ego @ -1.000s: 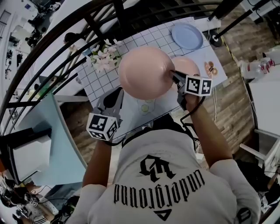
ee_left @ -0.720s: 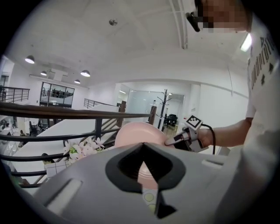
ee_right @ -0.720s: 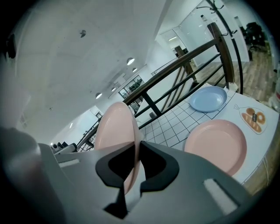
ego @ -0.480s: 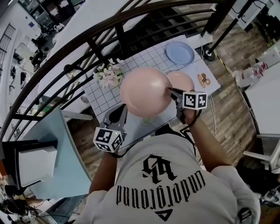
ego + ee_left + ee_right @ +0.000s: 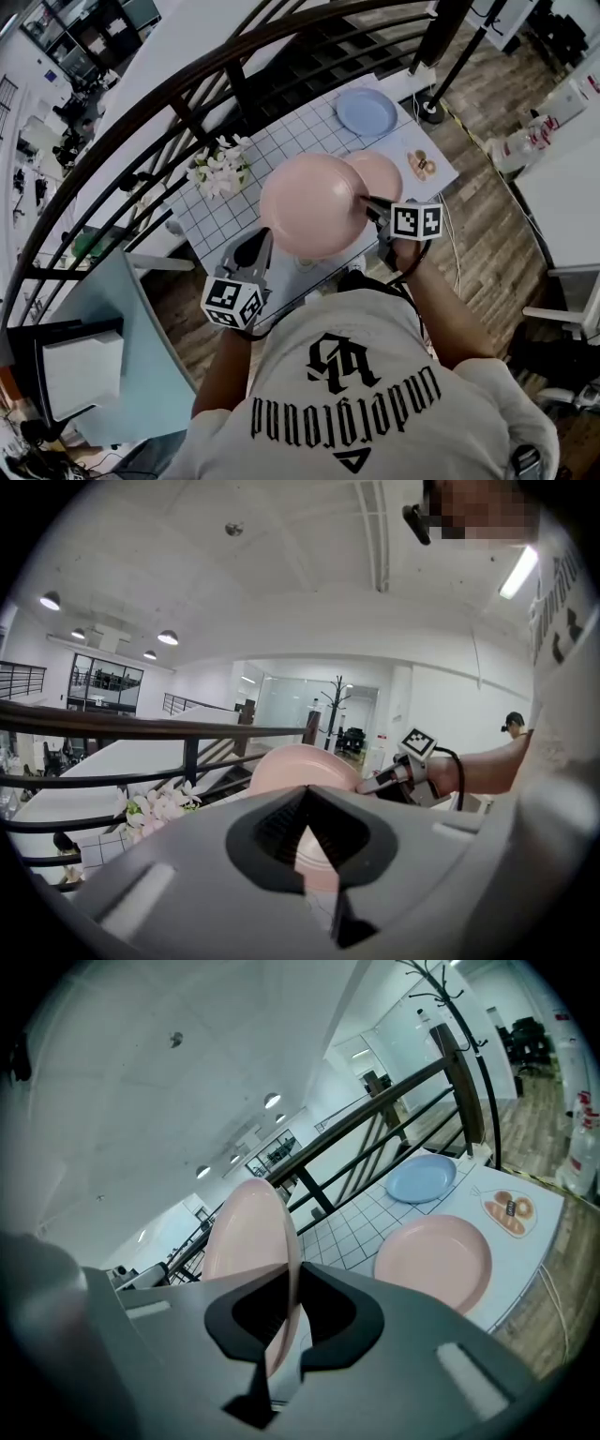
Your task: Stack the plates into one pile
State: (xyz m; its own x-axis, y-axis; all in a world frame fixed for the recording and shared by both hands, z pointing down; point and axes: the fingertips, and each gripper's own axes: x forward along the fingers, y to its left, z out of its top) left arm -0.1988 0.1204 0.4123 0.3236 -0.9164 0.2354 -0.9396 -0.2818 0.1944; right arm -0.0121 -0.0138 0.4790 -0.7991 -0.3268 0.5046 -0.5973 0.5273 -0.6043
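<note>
**Plate stacking: handling and visibility findings**

Mezzanine workspace, bounded by a dark railing [image 5: 141, 122]. A table [image 5: 234, 220] under a grid-pattern cloth carries the work.

**Handling.** The held pink plate [image 5: 309, 206] is in the air above the table's near half and tilted almost on edge. The right gripper [image 5: 368, 202] is clenched on its rim at the plate's 3 o'clock. The plate reads as rigid, smooth and probably glazed, so it is judged slippery and liable to chip. A one-point rim grip leaves the whole plate hanging off to one side of the jaws. It should be levelled before it is lowered onto the second pink plate [image 5: 384, 172], which lies flat at its 2 o'clock. The blue plate [image 5: 367, 111] sits further off at 1 o'clock, with its rim free all round for a grip. The left gripper [image 5: 255, 249] waits at 7 o'clock. Its jaws appear closed with nothing between them, though its own view is tight.

**Obscured.** The raised plate covers part of the second plate and the cloth below it. The person's torso hides the table's near edge. Flowers [image 5: 216, 172] stand at 10 o'clock. A printed card [image 5: 419, 165] at 3 o'clock is too small to read.
</note>
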